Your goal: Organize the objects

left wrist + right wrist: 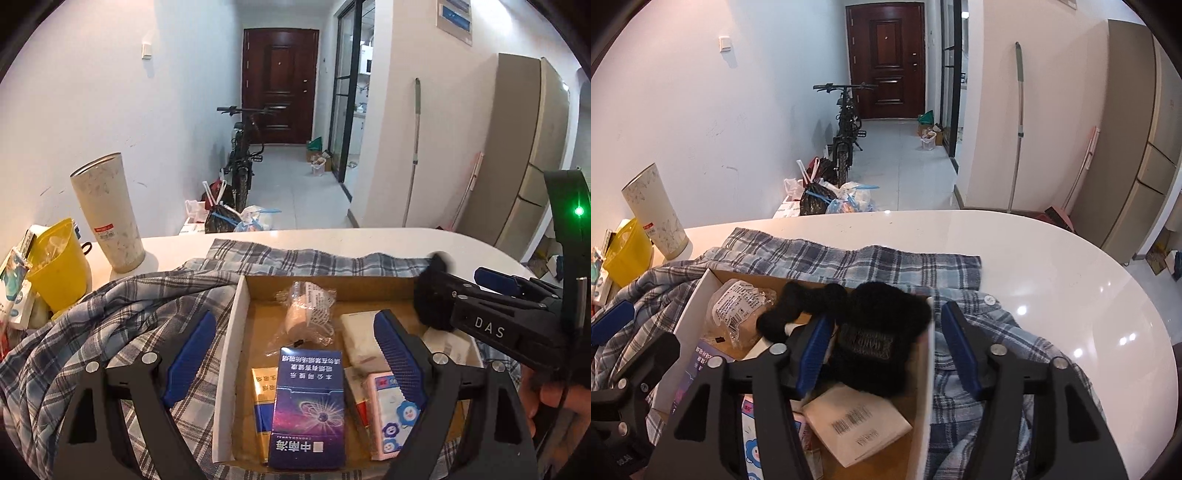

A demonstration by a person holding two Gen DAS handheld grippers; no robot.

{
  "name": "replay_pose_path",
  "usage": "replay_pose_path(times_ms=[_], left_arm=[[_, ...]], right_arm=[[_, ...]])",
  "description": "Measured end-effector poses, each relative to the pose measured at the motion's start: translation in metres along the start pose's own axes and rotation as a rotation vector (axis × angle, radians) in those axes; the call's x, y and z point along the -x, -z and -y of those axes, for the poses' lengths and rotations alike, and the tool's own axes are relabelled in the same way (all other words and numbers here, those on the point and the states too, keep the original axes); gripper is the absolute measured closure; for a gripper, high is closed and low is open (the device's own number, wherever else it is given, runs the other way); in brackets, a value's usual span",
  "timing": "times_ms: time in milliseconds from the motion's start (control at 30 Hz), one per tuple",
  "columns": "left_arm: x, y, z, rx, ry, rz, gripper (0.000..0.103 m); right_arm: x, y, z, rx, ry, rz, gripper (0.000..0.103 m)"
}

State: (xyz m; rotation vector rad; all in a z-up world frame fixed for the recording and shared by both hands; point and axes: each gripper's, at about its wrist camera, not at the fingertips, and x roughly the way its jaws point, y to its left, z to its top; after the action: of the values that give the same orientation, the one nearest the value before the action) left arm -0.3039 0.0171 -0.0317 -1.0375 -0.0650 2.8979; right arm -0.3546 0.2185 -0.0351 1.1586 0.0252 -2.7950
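Right wrist view first: my right gripper [886, 350] stands partly spread over the near right corner of the cardboard box [929, 369], its left pad against the side of a black fuzzy item [879, 332] while the right pad sits clear of it, outside the box wall, so nothing is pinched. No earlier picture lets me speak of how the jaws got there. That black item lies inside the box, draped over a white barcoded packet [857, 424], with a clear plastic bag of something pale [735, 314] toward the far left corner. From the left wrist view, my left gripper [291, 354] is spread wide and empty, one finger over the plaid cloth [110, 314], the other over the box contents: a dark blue carton with Chinese lettering [308, 406], a yellow pack [264, 398] beside it and a pink packet with cartoon flowers [386, 413]. Under the box the plaid cloth is bunched on the left and flatter at the far edge, all on a glossy white table [1052, 277] with a rounded edge. At the table's left stand a tall pale tumbler [107, 210] and a yellow plastic container [59, 262]. Beyond, a tiled hallway runs to a dark red door [886, 59], with a bicycle [846, 122] parked by the white wall, tied rubbish bags [831, 199] near it, and a mop handle [1017, 122] leaning on the right.
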Motion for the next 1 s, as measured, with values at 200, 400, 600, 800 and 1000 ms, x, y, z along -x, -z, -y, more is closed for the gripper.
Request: replay_pose_path(times_ms=[200, 400, 600, 800, 1000], left_arm=[[0.014, -0.005, 0.002, -0.006, 0.005, 0.038, 0.014], [0.048, -0.014, 0.014, -0.052, -0.002, 0.13, 0.014], [0.104, -0.019, 0.03, -0.074, 0.013, 0.291, 0.014], [0.163, -0.023, 0.036, -0.061, 0.056, 0.431, 0.007], [0.216, -0.016, 0.031, -0.02, 0.08, 0.581, 0.0]], right_arm=[[0.015, -0.004, 0.004, -0.011, -0.009, 0.027, 0.038], [0.043, -0.001, 0.004, 0.027, 0.013, 0.062, 0.038], [0.099, 0.001, 0.018, 0.005, 0.023, 0.176, 0.024], [0.163, 0.006, 0.026, -0.029, 0.002, 0.32, 0.003], [0.215, 0.017, 0.015, 0.023, -0.008, 0.466, 0.0]])
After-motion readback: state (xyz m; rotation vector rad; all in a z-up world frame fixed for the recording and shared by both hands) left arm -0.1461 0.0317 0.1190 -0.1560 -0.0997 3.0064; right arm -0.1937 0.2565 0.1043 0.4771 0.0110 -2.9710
